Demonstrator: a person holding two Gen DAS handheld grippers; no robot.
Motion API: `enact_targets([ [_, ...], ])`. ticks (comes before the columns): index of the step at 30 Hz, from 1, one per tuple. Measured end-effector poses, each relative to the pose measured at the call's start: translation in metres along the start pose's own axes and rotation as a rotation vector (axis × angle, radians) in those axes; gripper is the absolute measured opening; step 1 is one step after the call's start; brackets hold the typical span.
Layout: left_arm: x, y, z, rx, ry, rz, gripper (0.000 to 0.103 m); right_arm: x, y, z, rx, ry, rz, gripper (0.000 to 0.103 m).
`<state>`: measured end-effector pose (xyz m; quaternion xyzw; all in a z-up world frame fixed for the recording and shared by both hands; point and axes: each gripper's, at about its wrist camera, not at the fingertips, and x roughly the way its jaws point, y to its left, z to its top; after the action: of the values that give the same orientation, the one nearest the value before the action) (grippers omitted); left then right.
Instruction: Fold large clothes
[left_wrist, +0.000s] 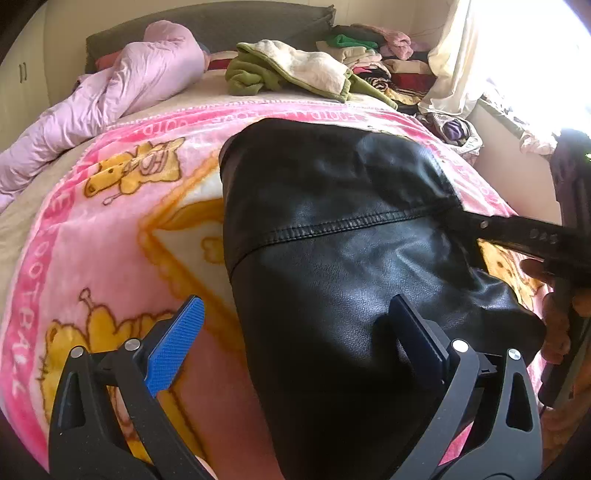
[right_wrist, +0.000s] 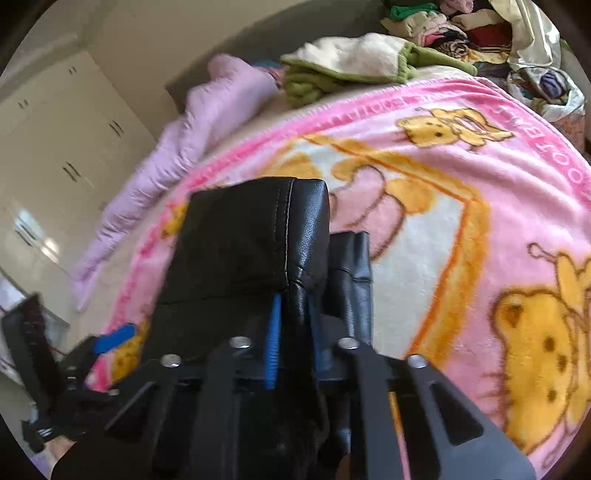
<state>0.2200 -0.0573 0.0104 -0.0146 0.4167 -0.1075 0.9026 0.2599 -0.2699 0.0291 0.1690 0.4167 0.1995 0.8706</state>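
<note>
Black jacket (left_wrist: 332, 240) lies on the pink blanket (left_wrist: 110, 229) — right gripper (right_wrist: 293, 325) clenched on its fold, left gripper (left_wrist: 295, 332) released, straddling the near edge.

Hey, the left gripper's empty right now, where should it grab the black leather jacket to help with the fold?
Probably the left side edge of the black leather jacket, just below the stitched seam. That edge lies flat and free on the pink blanket, so the open left gripper can come in from the blanket side and pinch it. The right gripper is already shut on the opposite edge.
</note>
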Motion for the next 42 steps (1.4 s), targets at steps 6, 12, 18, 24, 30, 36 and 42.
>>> enact_targets([
  [6,0.010,-0.004,-0.006,-0.001,0.026,-0.035,0.094,0.010,-0.016,-0.011,0.000,0.015,-0.085,0.012],
  [12,0.012,-0.008,-0.011,0.008,0.026,-0.024,0.094,0.007,-0.011,-0.022,-0.024,0.006,-0.160,0.031],
  [18,0.002,-0.013,-0.014,0.021,0.016,-0.023,0.094,-0.032,0.002,-0.038,-0.057,-0.047,-0.131,0.057],
  [24,-0.017,-0.014,-0.021,0.030,-0.007,-0.020,0.094,-0.063,-0.002,-0.060,-0.005,-0.047,-0.052,0.067],
  [30,-0.026,-0.009,-0.025,0.015,-0.012,-0.014,0.094,-0.064,-0.007,-0.086,0.075,0.000,0.033,0.067],
  [36,-0.034,-0.006,-0.029,-0.005,-0.030,-0.021,0.094,-0.061,-0.006,-0.094,0.112,0.018,0.072,0.067],
  [42,-0.041,-0.008,-0.032,-0.001,-0.043,-0.031,0.094,-0.061,-0.002,-0.090,0.129,0.024,0.090,0.067],
])
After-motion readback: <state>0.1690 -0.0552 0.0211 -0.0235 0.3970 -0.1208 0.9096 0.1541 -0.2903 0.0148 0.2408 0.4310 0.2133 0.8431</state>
